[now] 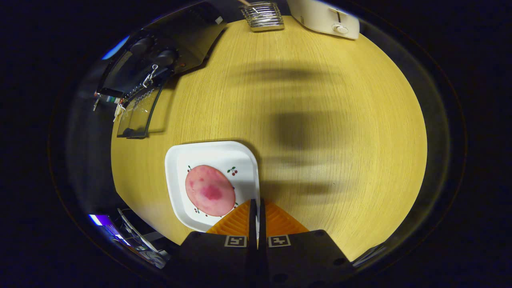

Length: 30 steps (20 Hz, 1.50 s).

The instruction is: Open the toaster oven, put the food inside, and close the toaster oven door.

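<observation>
A round pink slice of food (210,190) lies on a white square plate (212,154) with small cherry prints, on the wooden table. My gripper (256,203) is shut with nothing between its fingers. Its tips hover over the plate's right rim, just right of the slice. The black toaster oven (168,52) stands at the table's far left, well beyond the fingers. Its glass door (138,114) is folded down open, with a loop of string at the handle.
A white pop-up toaster (324,18) stands at the far right edge of the table (320,100). A metal wire rack (262,16) sits beside it at the far centre. Bare wood lies between the plate and the oven.
</observation>
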Motion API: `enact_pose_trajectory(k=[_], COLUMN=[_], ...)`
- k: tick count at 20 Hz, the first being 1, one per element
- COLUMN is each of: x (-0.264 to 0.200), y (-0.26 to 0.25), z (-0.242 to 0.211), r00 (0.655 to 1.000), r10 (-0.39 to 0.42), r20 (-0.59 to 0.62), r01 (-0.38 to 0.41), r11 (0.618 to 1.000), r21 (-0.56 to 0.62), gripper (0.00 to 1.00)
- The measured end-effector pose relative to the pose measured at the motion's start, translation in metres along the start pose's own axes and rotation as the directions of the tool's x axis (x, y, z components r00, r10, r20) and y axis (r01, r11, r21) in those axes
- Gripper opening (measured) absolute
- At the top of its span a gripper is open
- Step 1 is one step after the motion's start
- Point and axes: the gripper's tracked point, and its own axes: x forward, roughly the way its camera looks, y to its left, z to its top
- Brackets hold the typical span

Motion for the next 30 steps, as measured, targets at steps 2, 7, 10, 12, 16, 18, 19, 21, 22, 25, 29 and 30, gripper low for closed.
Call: enact_pose_trajectory(k=[2,7,10,12,16,18,19,21,22,25,29,30], x=[-0.005,-0.016,-0.012,-0.010,-0.013,-0.020,-0.023,-0.033,-0.035,-0.033,-0.027,-0.023], y=[0.006,0.021,0.026,0.031,0.052,0.070,0.080,0.108,0.122,0.156,0.194,0.202], z=[-0.003,-0.009,-0.010,-0.011,-0.004,0.004,0.008,0.010,0.010,0.018,0.052,0.061], r00=[0.995,0.949,0.923,0.910,0.876,0.853,0.842,0.823,0.816,0.807,0.784,0.781], r10=[0.102,0.277,0.313,0.314,0.310,0.302,0.299,0.286,0.280,0.249,0.165,0.133], r20=[0.025,0.151,0.223,0.271,0.370,0.426,0.449,0.491,0.505,0.536,0.598,0.610], r01=[-0.104,-0.313,-0.382,-0.409,-0.469,-0.507,-0.524,-0.551,-0.561,-0.568,-0.591,-0.590], r11=[0.989,0.888,0.818,0.788,0.724,0.676,0.651,0.609,0.594,0.577,0.495,0.475], r21=[0.103,0.336,0.430,0.460,0.505,0.535,0.549,0.571,0.576,0.587,0.638,0.652], gripper=[0.05,0.05,0.05,0.05,0.05,0.05,0.05,0.05,0.05,0.05,0.05,0.05])
